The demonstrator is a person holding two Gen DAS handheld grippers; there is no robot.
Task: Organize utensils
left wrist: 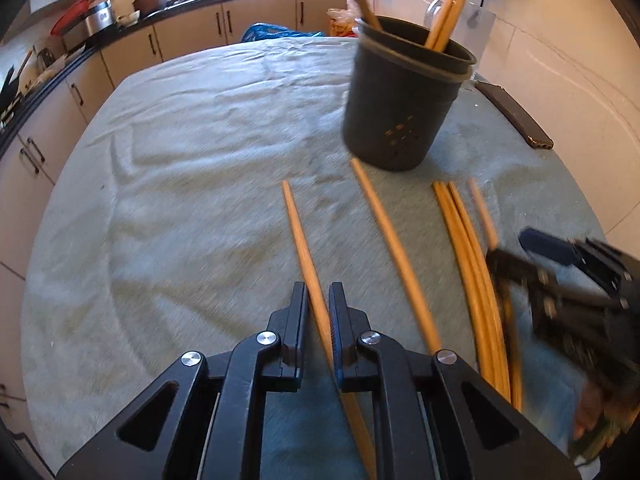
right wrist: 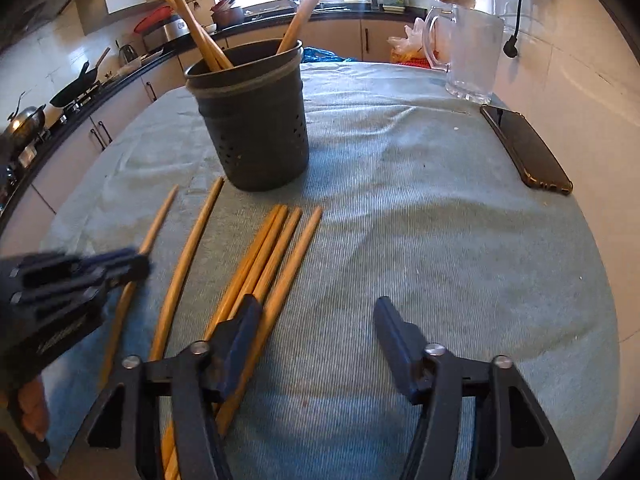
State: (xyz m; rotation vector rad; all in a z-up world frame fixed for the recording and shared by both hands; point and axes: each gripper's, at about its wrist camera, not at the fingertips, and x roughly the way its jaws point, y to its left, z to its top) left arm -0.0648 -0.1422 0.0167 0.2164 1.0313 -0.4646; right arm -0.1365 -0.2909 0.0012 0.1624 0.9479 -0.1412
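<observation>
A dark perforated utensil holder [left wrist: 400, 96] [right wrist: 256, 128] stands on the grey-green cloth with several wooden chopsticks upright in it. More chopsticks lie on the cloth in front of it. My left gripper [left wrist: 318, 296] [right wrist: 140, 260] is shut on one chopstick [left wrist: 300, 232] [right wrist: 156, 224], gripped near its thick end. A single chopstick [left wrist: 384, 236] [right wrist: 188, 256] lies beside it. My right gripper [right wrist: 316, 308] [left wrist: 510, 246] is open and low over a bundle of chopsticks [right wrist: 264, 256] [left wrist: 464, 240]. Its left finger lies over the bundle, and the rightmost stick [right wrist: 298, 252] sits just inside the jaws, untouched.
A dark phone [right wrist: 524, 148] [left wrist: 516, 116] lies at the cloth's right edge by the tiled wall. A clear plastic pitcher [right wrist: 472, 60] stands at the back right. Kitchen counters with pots and cabinets run behind and to the left. A hand shows below the left gripper.
</observation>
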